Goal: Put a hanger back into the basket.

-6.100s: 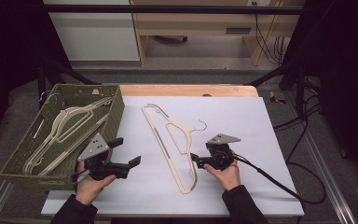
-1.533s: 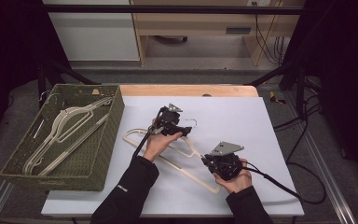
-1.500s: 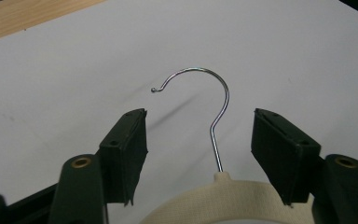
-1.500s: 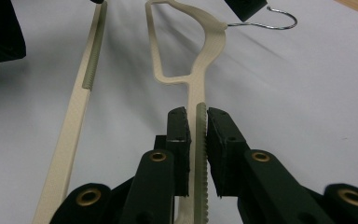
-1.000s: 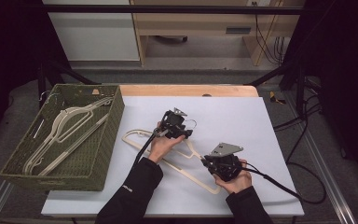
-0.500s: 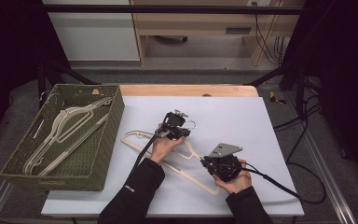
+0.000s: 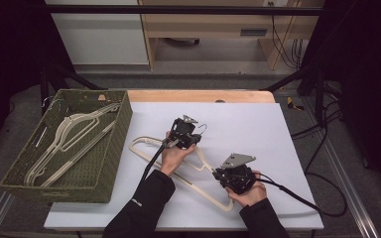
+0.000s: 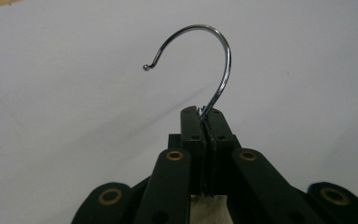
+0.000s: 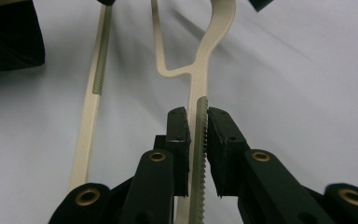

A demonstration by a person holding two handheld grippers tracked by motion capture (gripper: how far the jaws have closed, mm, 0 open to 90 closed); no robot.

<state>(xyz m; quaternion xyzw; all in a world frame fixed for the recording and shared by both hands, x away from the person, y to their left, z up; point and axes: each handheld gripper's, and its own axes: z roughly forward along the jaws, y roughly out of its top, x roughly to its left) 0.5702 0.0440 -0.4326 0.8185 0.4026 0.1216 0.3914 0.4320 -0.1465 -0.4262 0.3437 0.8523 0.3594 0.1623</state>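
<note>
A cream plastic hanger (image 7: 144, 144) with a metal hook (image 7: 202, 128) lies across the middle of the white table (image 7: 248, 119). My left gripper (image 7: 192, 135) is at the hanger's neck. In the left gripper view it (image 8: 205, 114) is shut on the base of the hook (image 8: 221, 60), which curls up and to the left. My right gripper (image 7: 217, 172) is near the front of the table, on the hanger's lower arm. In the right gripper view it (image 9: 197, 116) is shut on that ribbed arm (image 9: 200, 79).
A green woven basket (image 7: 114, 144) at the left holds several more cream hangers (image 7: 74, 134). A cable (image 7: 297, 193) trails from the right gripper across the table's front right. A wooden strip (image 7: 198, 95) borders the back edge.
Six seconds ago both grippers were at the table's front, off the hanger. Now each is on it, and it lies turned. Over the last second the left hand crept slightly toward the hook.
</note>
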